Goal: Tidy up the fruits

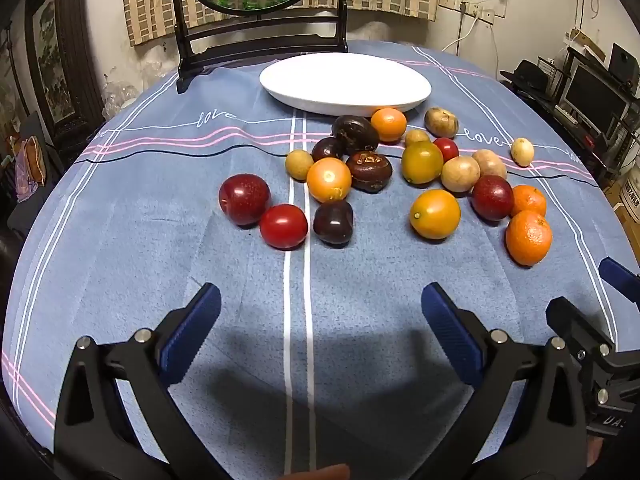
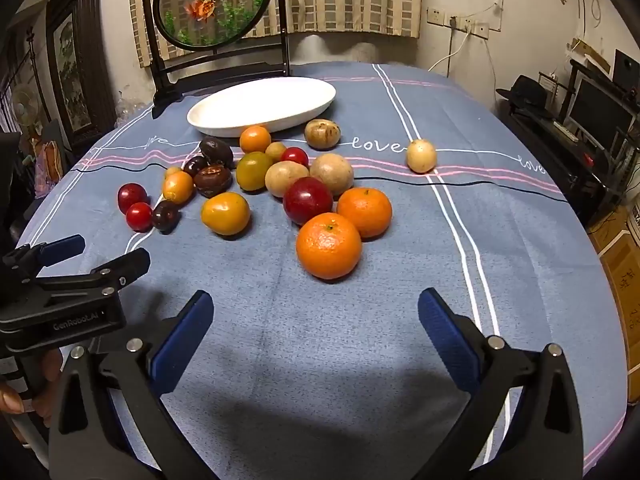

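Both grippers hang over the blue tablecloth point(image 1: 120, 264) with their jaws spread as wide as they go and nothing between them: the left gripper point(image 1: 320, 336) has only bare cloth and the white stripes under its gap, and the right gripper point(image 2: 316, 336) the same. The fruit lies loose ahead of both sets of fingertips, and the white plate point(image 1: 280, 80) sits empty beyond the pile, so sorting has not begun. For the right gripper the obvious first pick is the big orange point(image 2: 329, 245), straight ahead of its gap and nearest its blue fingers point(image 2: 448, 340); a second orange point(image 2: 365, 206) and a red plum point(image 2: 307, 200) touch it on the far side, so I would come down over it from above with the fingers on its left and right flanks, not front and back, to avoid shoving the neighbours. For the left gripper, the red tomato point(image 1: 284, 226) and the dark plum point(image 1: 333, 222) lie ahead of its gap, just beside each other; the tomato also touches a red plum point(image 1: 245, 199) to its left. Close gently, since round fruit will probably roll or squirt out of a hard pinch, and lift straight before carrying it over the pile to the plate.
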